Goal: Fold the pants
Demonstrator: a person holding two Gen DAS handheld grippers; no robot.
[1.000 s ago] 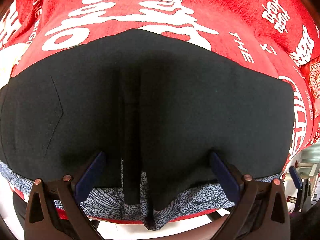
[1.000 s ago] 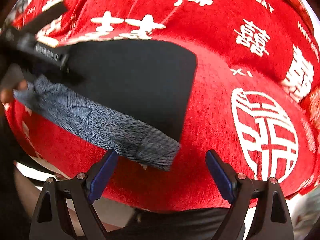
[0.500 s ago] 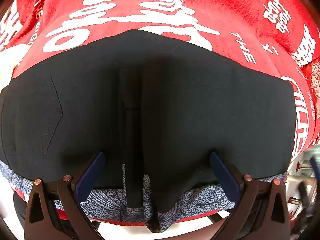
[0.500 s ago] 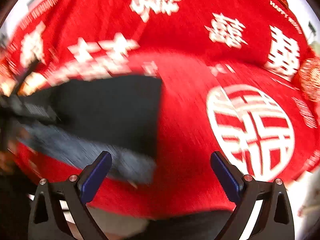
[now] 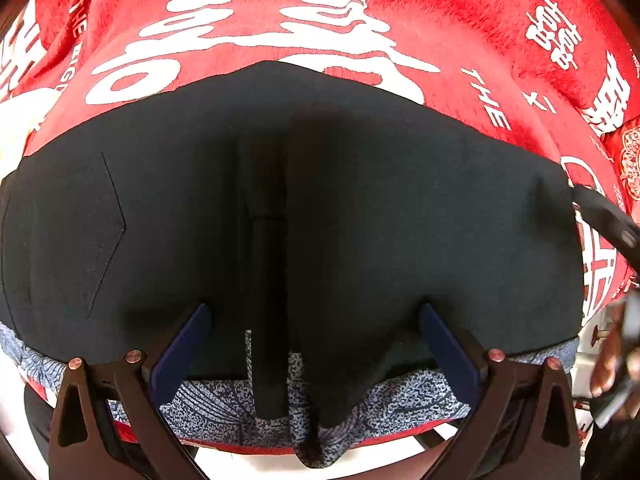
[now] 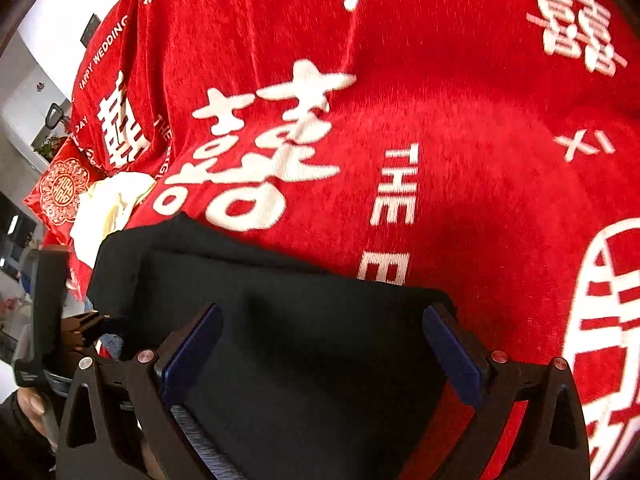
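The black pants (image 5: 360, 208) lie folded and flat on the red cloth, with a patterned blue-grey waistband (image 5: 400, 404) along the near edge. My left gripper (image 5: 316, 344) is open, its blue pads (image 5: 180, 348) over the waistband edge, holding nothing. In the right wrist view the pants (image 6: 300, 340) fill the lower left. My right gripper (image 6: 320, 352) is open just above the pants' right end. The other gripper (image 6: 48, 320) shows at the left edge there.
A red cloth (image 5: 460, 20) with large white characters covers the table and shows in the right wrist view (image 6: 460, 120). A pale yellow cloth (image 6: 108, 208) and a red patterned cushion (image 6: 60, 188) lie at the far left. The table's near edge runs under the waistband.
My right gripper has swung left and now hovers over the pants' right end. The left gripper has stayed in place, open. The pants have not moved.
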